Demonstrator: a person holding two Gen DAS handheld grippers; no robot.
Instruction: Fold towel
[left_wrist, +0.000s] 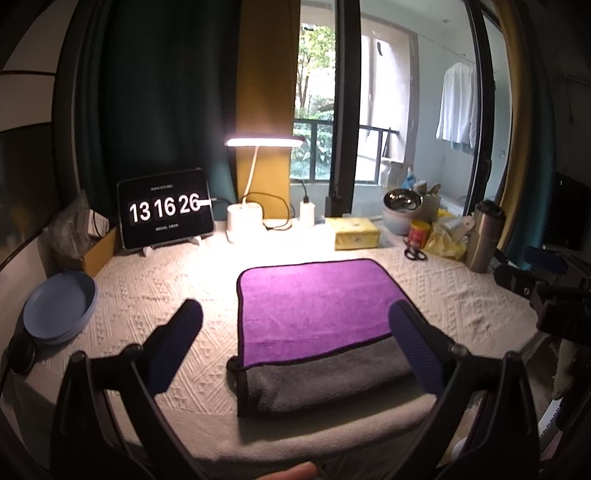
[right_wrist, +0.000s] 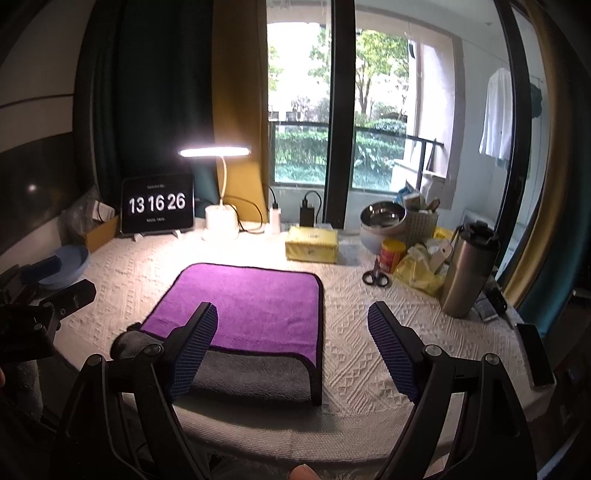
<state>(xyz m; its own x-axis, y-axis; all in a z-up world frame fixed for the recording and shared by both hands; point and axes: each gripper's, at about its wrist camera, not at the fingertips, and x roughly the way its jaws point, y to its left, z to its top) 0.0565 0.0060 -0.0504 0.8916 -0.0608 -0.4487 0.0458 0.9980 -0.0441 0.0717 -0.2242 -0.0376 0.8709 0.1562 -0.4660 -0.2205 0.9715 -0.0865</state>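
Observation:
A towel (left_wrist: 314, 306), purple on one face and grey on the other with a dark hem, lies on the white textured tablecloth. Its purple layer is folded over the grey layer, which shows as a strip (left_wrist: 328, 376) along the near edge. It also shows in the right wrist view (right_wrist: 251, 306). My left gripper (left_wrist: 295, 317) is open and empty, its jaws wide apart above the towel's near left part. My right gripper (right_wrist: 293, 321) is open and empty, above the towel's near right corner. The left gripper shows at the left edge of the right wrist view (right_wrist: 44, 306).
A blue bowl (left_wrist: 59, 308) sits at the left. A tablet clock (left_wrist: 166, 210), lit desk lamp (left_wrist: 264, 142), yellow tissue pack (left_wrist: 356, 232), red can (left_wrist: 419, 234), scissors (right_wrist: 376, 277), steel flask (right_wrist: 469, 269) and metal bowl (right_wrist: 382, 216) line the back and right. A phone (right_wrist: 535, 354) lies at the right edge.

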